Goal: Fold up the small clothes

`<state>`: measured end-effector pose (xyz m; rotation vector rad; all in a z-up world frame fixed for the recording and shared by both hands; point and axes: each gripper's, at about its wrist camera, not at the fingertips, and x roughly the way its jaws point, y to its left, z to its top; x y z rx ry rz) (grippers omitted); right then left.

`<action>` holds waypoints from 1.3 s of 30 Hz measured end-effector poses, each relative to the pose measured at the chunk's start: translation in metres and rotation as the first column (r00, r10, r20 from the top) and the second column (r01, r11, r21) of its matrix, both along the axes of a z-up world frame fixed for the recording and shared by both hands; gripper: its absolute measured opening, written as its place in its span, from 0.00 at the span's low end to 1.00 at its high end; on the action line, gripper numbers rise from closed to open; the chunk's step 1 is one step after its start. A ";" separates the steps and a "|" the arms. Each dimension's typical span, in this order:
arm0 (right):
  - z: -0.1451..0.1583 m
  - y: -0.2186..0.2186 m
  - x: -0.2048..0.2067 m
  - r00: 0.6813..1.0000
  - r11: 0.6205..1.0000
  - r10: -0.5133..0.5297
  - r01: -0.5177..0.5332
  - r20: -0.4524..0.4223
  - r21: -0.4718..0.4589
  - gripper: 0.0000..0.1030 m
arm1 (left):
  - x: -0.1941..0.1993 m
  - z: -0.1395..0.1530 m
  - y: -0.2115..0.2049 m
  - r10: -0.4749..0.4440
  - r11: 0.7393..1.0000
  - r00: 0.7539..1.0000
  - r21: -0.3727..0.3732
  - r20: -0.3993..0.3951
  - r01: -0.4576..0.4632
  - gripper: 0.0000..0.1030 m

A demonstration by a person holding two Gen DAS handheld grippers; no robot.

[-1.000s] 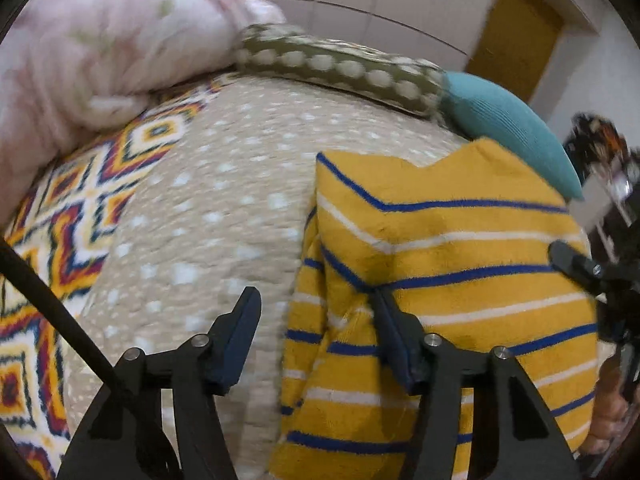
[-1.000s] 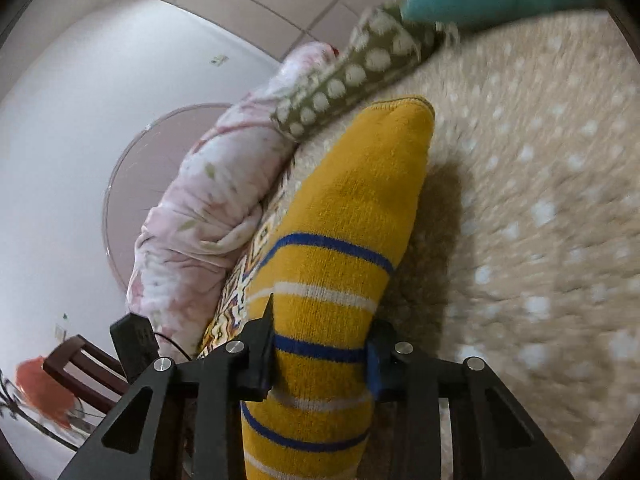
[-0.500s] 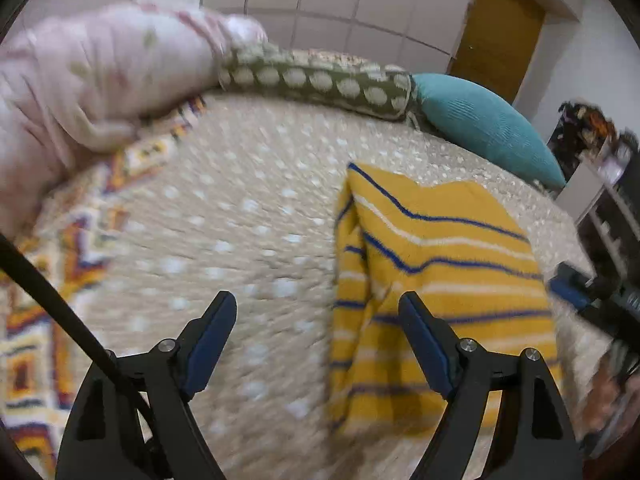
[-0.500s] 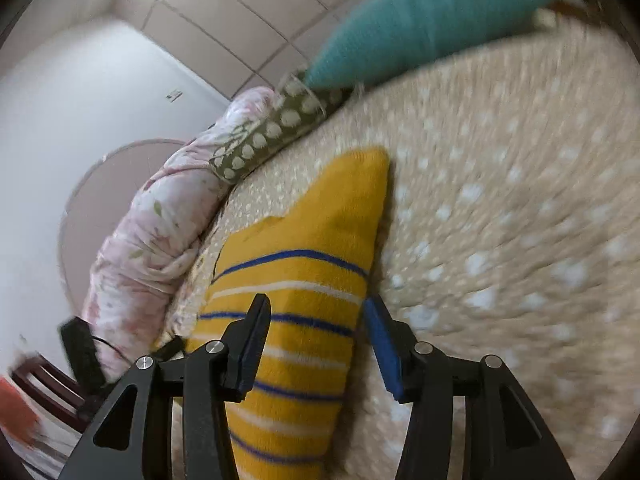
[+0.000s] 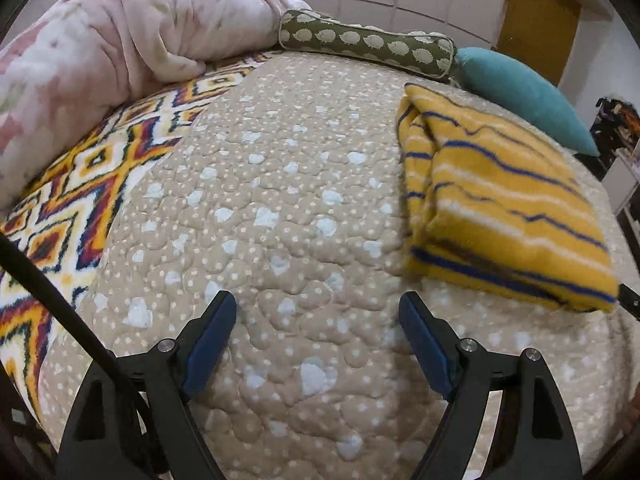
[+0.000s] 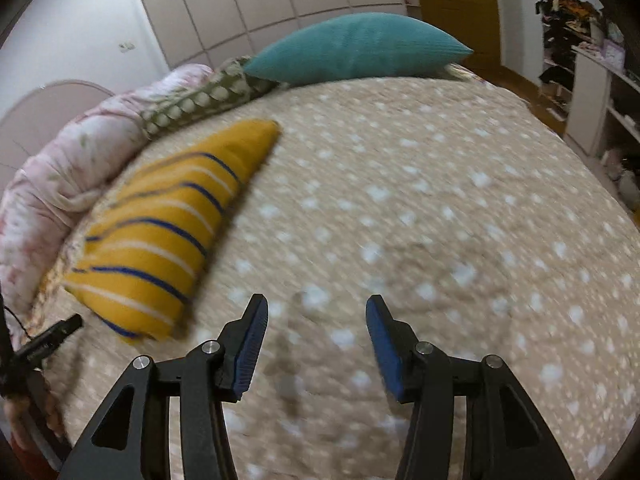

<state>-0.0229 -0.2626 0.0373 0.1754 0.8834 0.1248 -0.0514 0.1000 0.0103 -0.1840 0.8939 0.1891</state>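
Left wrist view
Left gripper (image 5: 318, 316): its two blue-padded fingers stand wide apart with nothing between them, hovering over bare quilt; the black frame runs off the bottom edge.
Garment: one yellow garment (image 5: 504, 200) with blue and white stripes lies folded flat on the beige dotted quilt (image 5: 288, 208), ahead and to the right of the fingers, apart from them. Several layers show at its left edge; how many folds there are is hard to count.
Cut off: a black tip (image 5: 630, 300) pokes in at the right border just beside the garment's near corner; too little of it shows to name it.
Cushions: two, one olive bolster (image 5: 368, 44) and one teal pillow (image 5: 524, 96), side by side at the far edge.
Bedding: one pink floral duvet (image 5: 100, 40) bunched at far left, and one zigzag-patterned blanket (image 5: 80, 184) partly under it.
Cable: one dark cord (image 5: 52, 292) crosses the lower left.

Right wrist view
Right gripper (image 6: 316, 326): both fingers spread, empty, above the quilt.
Garment: lies to the left of the fingers, not touching them; its near end is blurred.
Blur: the whole quilt is smeared, so its stitching cannot be made out.
Shelves (image 6: 592, 80): one white unit at far right, contents too small to identify.
Hidden: the zigzag blanket is mostly hidden behind the garment.
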 end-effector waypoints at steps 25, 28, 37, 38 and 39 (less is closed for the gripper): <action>-0.024 0.024 0.006 0.999 0.984 -0.005 0.010 0.033 -0.176 0.79 | 0.001 -0.011 -0.013 -0.009 0.997 1.000 0.078 0.017 0.008 0.94; -0.023 0.026 0.007 1.000 0.982 -0.003 0.007 0.023 -0.187 0.79 | 0.001 -0.012 -0.012 -0.011 0.997 1.000 0.077 0.018 0.009 0.94; 0.059 0.065 0.006 0.983 0.991 0.054 -0.031 0.173 -0.132 0.75 | -0.003 -0.009 -0.009 -0.016 0.999 0.999 0.047 0.045 0.014 0.94; 0.067 0.082 0.014 0.980 0.989 0.100 -0.079 0.174 -0.125 0.62 | -0.003 -0.009 -0.009 -0.017 0.999 0.999 0.044 0.048 0.015 0.94; 0.071 0.096 0.022 0.976 0.986 0.137 -0.117 0.168 -0.122 0.53 | -0.004 -0.009 -0.009 -0.017 0.999 0.998 0.039 0.053 0.015 0.94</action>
